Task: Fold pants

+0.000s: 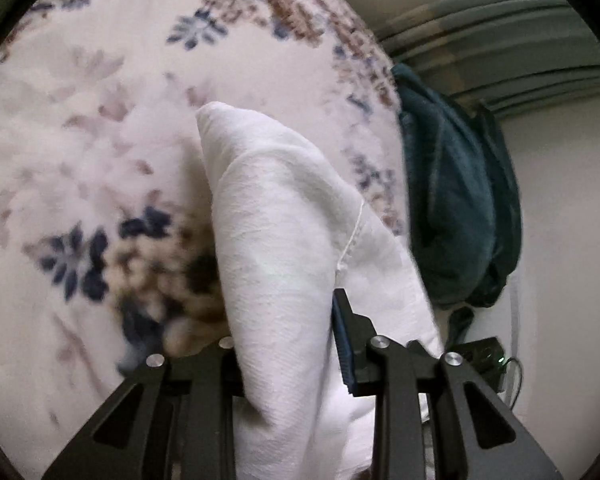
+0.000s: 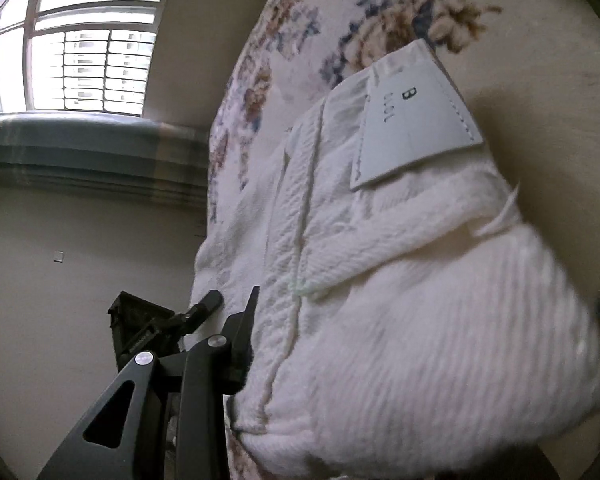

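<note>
Over the floral bedspread (image 1: 80, 140), both the left gripper (image 1: 288, 344) and right gripper (image 2: 320, 340) clamp the white pants (image 2: 400, 320), seemingly mid-fold, folding unfinished.

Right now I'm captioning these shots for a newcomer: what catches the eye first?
White pants bunched between the left gripper fingers fill the left view's centre, over a floral bedspread. In the right view, a grey label on the waistband stands out, with a bright window upper left.
</note>
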Demonstrator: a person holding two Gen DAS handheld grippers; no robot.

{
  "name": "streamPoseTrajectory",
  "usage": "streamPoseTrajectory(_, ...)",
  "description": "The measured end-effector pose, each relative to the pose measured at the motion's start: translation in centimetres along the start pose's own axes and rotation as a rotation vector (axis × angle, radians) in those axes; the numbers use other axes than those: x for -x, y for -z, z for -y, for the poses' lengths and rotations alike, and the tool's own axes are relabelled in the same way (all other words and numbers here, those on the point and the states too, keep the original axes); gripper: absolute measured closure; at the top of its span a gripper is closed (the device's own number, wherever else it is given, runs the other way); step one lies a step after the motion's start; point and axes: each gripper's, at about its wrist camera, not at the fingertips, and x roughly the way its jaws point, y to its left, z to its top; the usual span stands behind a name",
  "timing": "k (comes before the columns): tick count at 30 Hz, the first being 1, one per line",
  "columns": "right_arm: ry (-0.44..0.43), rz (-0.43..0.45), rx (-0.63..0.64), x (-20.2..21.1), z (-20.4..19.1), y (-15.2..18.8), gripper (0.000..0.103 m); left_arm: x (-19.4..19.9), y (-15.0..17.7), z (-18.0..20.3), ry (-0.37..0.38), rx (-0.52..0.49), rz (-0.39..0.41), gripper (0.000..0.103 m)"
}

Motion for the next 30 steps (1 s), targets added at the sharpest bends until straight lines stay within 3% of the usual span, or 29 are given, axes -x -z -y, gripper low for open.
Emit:
streamPoseTrajectory(4, 0.046, -0.057, 0.013, -1.6, 1.1, -0.9, 0.065, -0.8, 0.7, -1.3, -0.006, 0.02, -0.031, 0.074)
streamPoseTrajectory(5, 0.064, -0.073, 0.013, -1.9, 1.1, -1.1, 0.059, -0.7, 1.0, -1.5, -0.015, 0.034, -0.036, 0.069)
streamPoseTrajectory(8, 0.143, -0.122, -0.002, -1.6, 1.5, -1.1, 0.051, 0.3, 2.3, -0.5, -0.145, 0.001, -0.037, 0.059)
streamPoseTrajectory(11, 0.23, -0.126, 0.02, -0.6, 0.8, -1.2, 0.036, 0.9, 3.8, 1.4, -0.314, -0.069, -0.045, 0.044)
streamPoseTrajectory(15, 0.444, -0.1, 0.136, 2.5, -1.7, 0.4, 0.02, 1.3, 6.2, 4.5, -0.518, -0.155, -0.039, 0.022)
streamPoseTrajectory(17, 0.582, -0.071, 0.217, 4.0, -4.0, 1.3, 0.009, 1.7, 7.5, 6.3, -0.602, -0.221, -0.028, 0.018)
streamPoseTrajectory(19, 0.739, -0.023, 0.31, 5.3, -6.5, 2.4, 0.004, 2.5, 9.0, 8.3, -0.674, -0.272, -0.01, 0.018)
streamPoseTrajectory(21, 0.855, 0.028, 0.384, 6.6, -9.1, 3.5, 0.0, 3.5, 10.0, 9.9, -0.707, -0.299, 0.005, 0.018)
streamPoseTrajectory(23, 0.915, 0.076, 0.43, 9.1, -11.2, 5.2, 0.0, 5.0, 11.3, 12.3, -0.733, -0.331, 0.038, 0.018)
streamPoseTrajectory(30, 0.922, 0.203, 0.491, 18.6, -18.8, 10.5, 0.0, 10.4, 15.3, 20.3, -0.745, -0.371, 0.126, 0.018)
